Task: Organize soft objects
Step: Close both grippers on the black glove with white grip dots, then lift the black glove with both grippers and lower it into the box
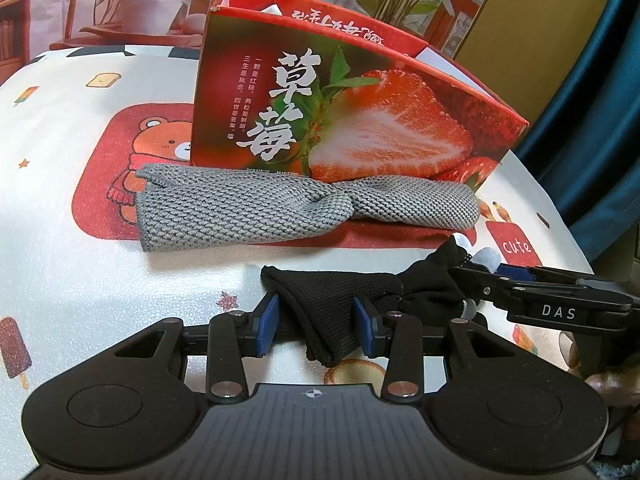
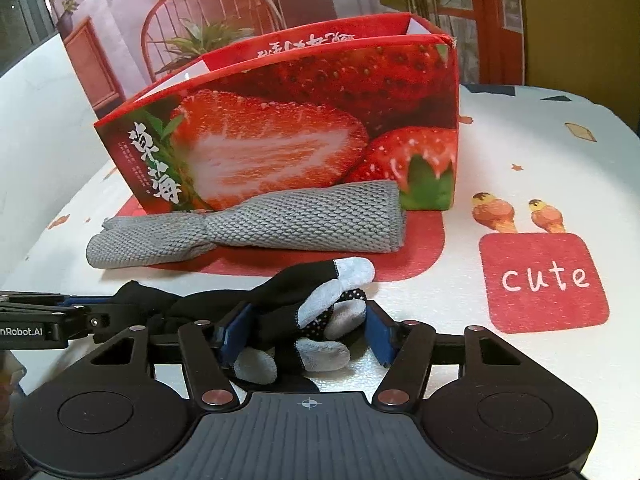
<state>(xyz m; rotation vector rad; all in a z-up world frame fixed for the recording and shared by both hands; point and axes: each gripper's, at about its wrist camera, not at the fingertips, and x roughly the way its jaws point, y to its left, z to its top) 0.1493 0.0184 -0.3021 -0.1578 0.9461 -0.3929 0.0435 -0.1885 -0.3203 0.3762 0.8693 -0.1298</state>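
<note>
L tool (image 1: 316, 330) clamps glove (image 1: 340, 300) cuff, pinning it to surface (image 1: 80, 264) as anchor. R tool (image 2: 304, 332) straddles finger end, pads apart, no clear pinch; prob. to fold. Grey cloth (image 1: 248, 212) rolled by box (image 1: 340, 112), awaiting stowing.

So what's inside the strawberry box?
You can't see much. The strawberry box stands open at the top, and only its white inner walls and a printed flap show. Its tall front wall hides the bottom, so whatever lies inside is covered. The grey cloth lies outside, in front.
</note>
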